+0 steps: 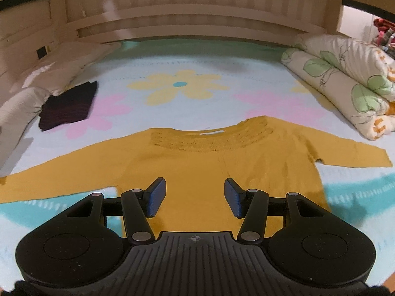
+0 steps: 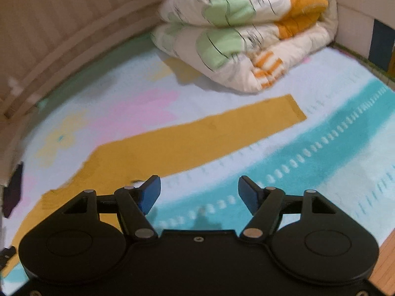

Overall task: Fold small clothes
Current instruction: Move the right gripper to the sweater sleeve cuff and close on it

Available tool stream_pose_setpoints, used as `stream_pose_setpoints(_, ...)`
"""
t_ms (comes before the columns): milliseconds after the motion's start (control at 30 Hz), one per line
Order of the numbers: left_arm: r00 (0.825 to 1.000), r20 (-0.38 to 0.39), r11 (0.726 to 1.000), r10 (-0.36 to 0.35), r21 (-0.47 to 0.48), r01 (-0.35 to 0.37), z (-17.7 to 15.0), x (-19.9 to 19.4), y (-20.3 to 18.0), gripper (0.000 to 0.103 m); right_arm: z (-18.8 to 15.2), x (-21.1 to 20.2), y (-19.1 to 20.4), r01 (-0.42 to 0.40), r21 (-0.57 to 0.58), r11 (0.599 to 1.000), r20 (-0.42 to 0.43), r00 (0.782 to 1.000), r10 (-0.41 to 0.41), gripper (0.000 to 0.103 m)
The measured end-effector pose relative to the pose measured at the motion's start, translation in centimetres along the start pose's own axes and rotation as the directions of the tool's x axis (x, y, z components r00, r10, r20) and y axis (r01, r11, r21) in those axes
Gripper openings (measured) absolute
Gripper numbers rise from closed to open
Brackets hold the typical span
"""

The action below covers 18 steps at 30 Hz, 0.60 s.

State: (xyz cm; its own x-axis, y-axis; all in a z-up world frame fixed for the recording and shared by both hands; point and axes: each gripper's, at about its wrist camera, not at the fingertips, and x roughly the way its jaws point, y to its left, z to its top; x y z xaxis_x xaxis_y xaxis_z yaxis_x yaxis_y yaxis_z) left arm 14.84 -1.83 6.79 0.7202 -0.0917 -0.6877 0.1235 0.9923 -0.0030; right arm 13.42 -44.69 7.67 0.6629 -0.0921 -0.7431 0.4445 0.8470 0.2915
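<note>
I see the left gripper [image 1: 194, 197] with jaws wide apart, nothing held, above the lower body of the yellow sweater [image 1: 197, 170], which lies flat on the bed sheet [image 1: 222, 74] with sleeves spread. Ahead and left of those jaws sits a dark folded garment [image 1: 68, 106]. Right gripper [image 2: 198, 194] is also spread wide and empty; the sweater sleeve [image 2: 209, 133] runs ahead of its jaws toward a rolled quilt [image 2: 246, 32].
</note>
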Motion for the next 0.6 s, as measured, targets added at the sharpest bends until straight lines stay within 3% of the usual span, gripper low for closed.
stream_pose_setpoints(233, 0.993, 0.089, 0.997, 0.081, 0.010, -0.082, -0.1, -7.3, 0.2, 0.051, -1.3, -5.1, 3.5, -0.101, -0.061, 0.993, 0.038, 0.994, 0.103, 0.073)
stream_pose_setpoints(400, 0.988, 0.137, 0.997, 0.074, -0.046, -0.068, -0.4, -11.8, 0.8, 0.051, -1.9, -8.6, 4.4, -0.181, -0.091, 0.979, 0.066, 0.980, 0.187, 0.074)
stream_pose_setpoints(600, 0.981, 0.186, 0.995, 0.059, -0.084, -0.043, -0.6, -13.7, 1.7, 0.051, -2.0, -12.5, 4.5, -0.197, -0.119, 0.973, 0.117, 0.970, 0.211, 0.080)
